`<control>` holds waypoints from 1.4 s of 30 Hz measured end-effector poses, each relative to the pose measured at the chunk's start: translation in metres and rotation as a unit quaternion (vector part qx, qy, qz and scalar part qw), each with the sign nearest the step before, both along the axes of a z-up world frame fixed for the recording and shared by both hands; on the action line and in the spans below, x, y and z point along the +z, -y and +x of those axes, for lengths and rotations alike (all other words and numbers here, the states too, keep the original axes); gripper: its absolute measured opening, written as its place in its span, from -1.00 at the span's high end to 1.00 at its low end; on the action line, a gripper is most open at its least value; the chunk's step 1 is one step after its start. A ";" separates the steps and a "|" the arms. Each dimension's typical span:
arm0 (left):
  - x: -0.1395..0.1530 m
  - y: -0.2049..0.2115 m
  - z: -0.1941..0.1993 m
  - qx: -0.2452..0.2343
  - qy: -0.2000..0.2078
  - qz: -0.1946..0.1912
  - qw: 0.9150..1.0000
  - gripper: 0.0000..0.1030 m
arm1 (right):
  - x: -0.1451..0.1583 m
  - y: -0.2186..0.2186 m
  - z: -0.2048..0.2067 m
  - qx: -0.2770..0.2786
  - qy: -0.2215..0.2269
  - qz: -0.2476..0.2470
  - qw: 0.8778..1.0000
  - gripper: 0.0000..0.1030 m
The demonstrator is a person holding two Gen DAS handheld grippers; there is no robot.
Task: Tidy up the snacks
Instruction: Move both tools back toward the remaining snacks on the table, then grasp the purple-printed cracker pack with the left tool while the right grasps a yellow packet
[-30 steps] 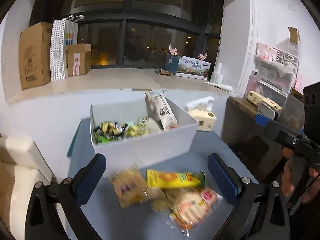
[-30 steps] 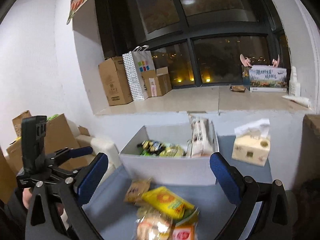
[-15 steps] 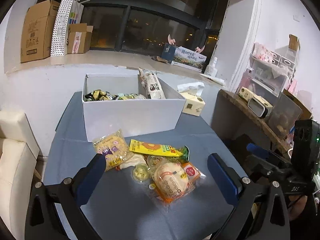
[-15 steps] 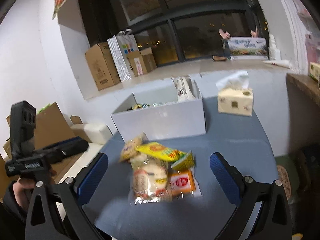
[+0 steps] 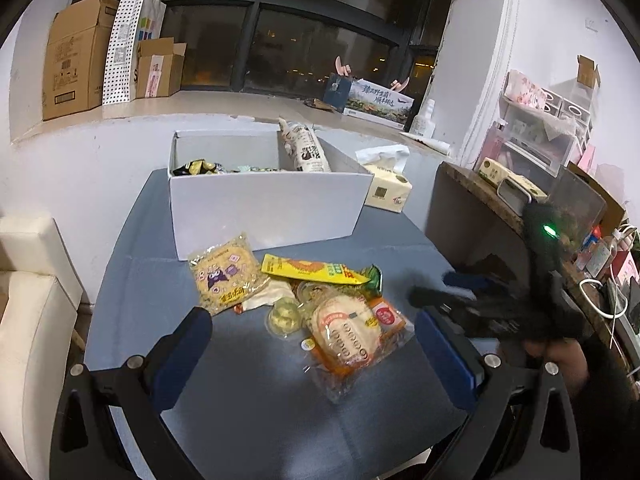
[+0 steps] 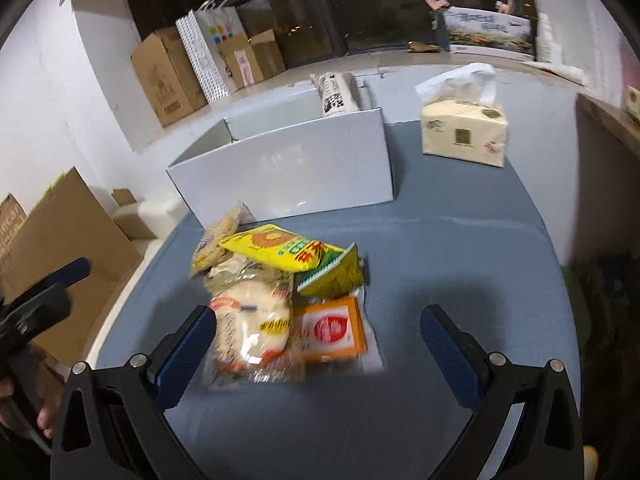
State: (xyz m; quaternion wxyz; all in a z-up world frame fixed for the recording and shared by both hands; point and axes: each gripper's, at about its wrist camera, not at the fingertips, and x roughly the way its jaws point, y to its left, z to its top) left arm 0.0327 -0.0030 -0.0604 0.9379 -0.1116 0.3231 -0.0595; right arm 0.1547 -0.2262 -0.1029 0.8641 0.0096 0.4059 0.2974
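Observation:
A pile of snack packets lies on the blue table [image 5: 248, 404]: a noodle packet [image 5: 226, 274], a yellow packet [image 5: 316, 270] [image 6: 280, 252], a clear bag of round crackers [image 5: 344, 330] [image 6: 252, 328] and an orange packet [image 6: 330, 330]. Behind it stands a white box [image 5: 266, 204] [image 6: 288, 176] with snacks inside. My left gripper [image 5: 316, 348] is open and empty, above the table just before the pile. My right gripper [image 6: 318, 348] is open and empty, over the near end of the pile. Each gripper shows at the edge of the other's view.
A tissue pack [image 5: 388, 190] [image 6: 464, 130] stands right of the box. A cluttered wooden side shelf [image 5: 504, 204] is on the right. White cushions [image 5: 28, 320] sit left of the table. Cardboard boxes [image 5: 76, 56] stand on the window ledge.
Both grippers have tilted down and moved closer to the snack pile, which now sits lower and larger in both views. Both stay open and empty.

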 end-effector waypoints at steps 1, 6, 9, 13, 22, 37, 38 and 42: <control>-0.001 0.000 0.000 0.000 -0.001 -0.001 1.000 -1.00 | -0.002 -0.006 0.007 0.005 -0.002 -0.010 1.000 -1.00; -0.007 0.000 -0.002 0.000 -0.006 -0.003 1.000 -1.00 | -0.010 -0.047 0.045 0.072 -0.011 -0.022 0.997 -1.00; -0.010 -0.001 -0.001 0.000 -0.012 -0.004 1.000 -1.00 | -0.014 -0.081 0.064 0.133 -0.022 -0.044 0.990 -1.00; -0.013 -0.005 0.001 0.005 -0.018 -0.006 1.000 -1.00 | -0.030 -0.125 0.080 0.199 -0.026 -0.117 0.973 -0.97; -0.022 -0.016 0.005 0.019 -0.028 -0.016 0.999 -1.00 | -0.036 -0.131 0.093 0.219 -0.048 -0.108 0.969 0.24; -0.027 -0.017 0.013 0.022 -0.032 -0.025 0.999 -1.00 | -0.017 -0.114 0.107 0.200 0.004 -0.140 0.970 0.57; -0.027 -0.018 0.013 0.024 -0.032 -0.026 0.999 -1.00 | -0.021 -0.116 0.109 0.203 0.005 -0.149 0.968 0.44; -0.029 -0.023 0.014 0.031 -0.033 -0.030 0.999 -1.00 | -0.039 -0.122 0.115 0.203 0.014 -0.187 0.961 0.38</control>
